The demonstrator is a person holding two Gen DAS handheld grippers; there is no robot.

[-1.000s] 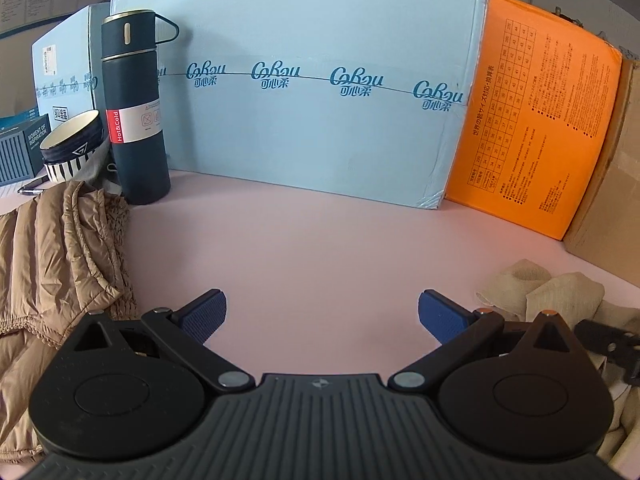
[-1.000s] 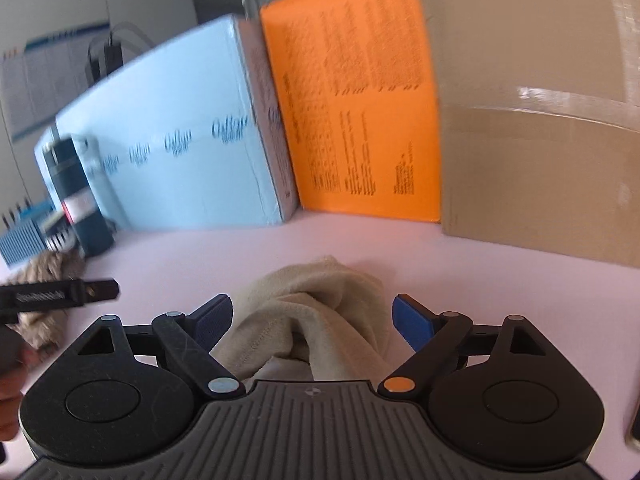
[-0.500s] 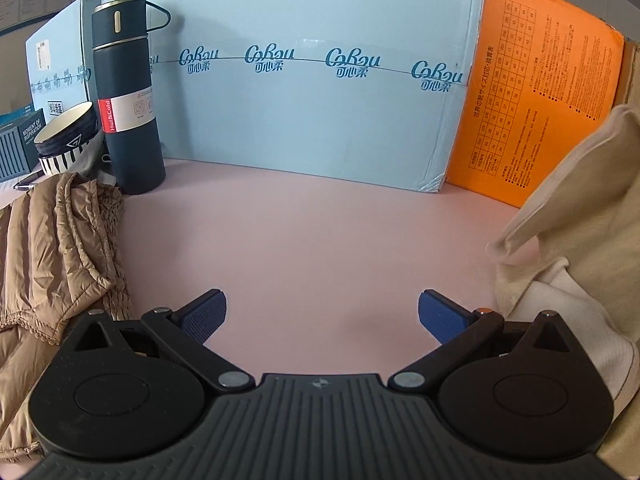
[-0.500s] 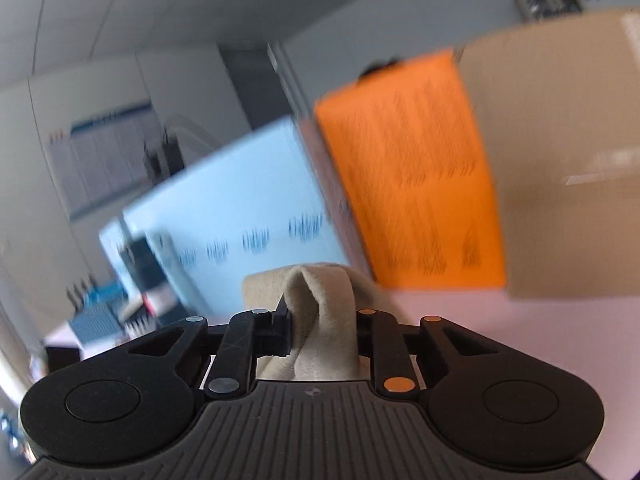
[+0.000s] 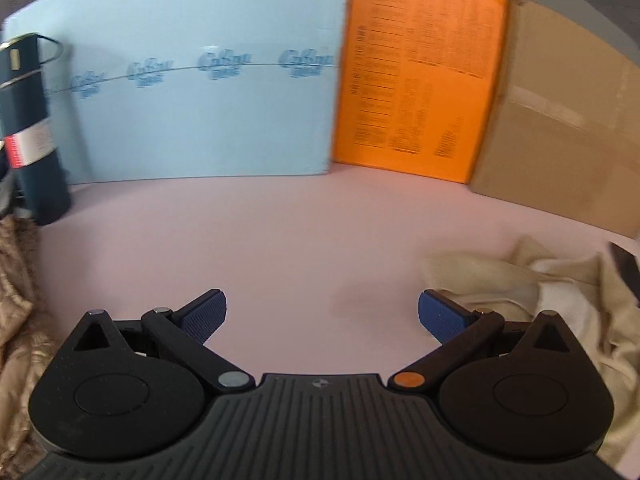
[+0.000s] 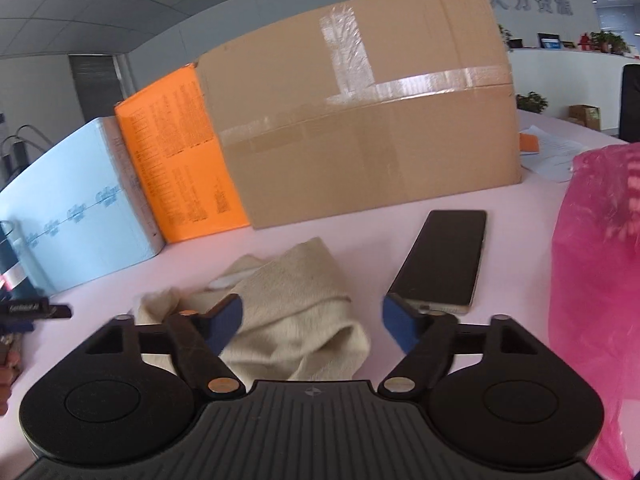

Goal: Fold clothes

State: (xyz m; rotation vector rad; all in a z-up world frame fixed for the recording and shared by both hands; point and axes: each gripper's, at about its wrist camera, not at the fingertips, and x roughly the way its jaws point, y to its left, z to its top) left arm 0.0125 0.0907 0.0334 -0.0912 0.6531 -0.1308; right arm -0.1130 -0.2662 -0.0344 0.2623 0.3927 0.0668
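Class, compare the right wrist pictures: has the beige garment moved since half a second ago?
Yes. The beige garment was pinched in the right gripper, lifted before the orange box. Now the jaws are open and it lies crumpled on the pink table, beside the phone.

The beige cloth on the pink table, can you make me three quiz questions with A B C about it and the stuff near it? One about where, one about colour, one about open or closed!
1. What lies just right of the beige cloth in the right wrist view?
A. a flat black phone
B. a blue bowl
C. a pair of scissors

2. What colour is the box between the light blue box and the brown cardboard box?
A. green
B. orange
C. purple

3. How is the right gripper?
A. shut on the cloth
B. shut on nothing
C. open

Answers:
1 A, the black phone lies on the pink table beside the cloth.
2 B, the orange box stands between them.
3 C, its blue pads stand wide apart, with the cloth lying loose below.
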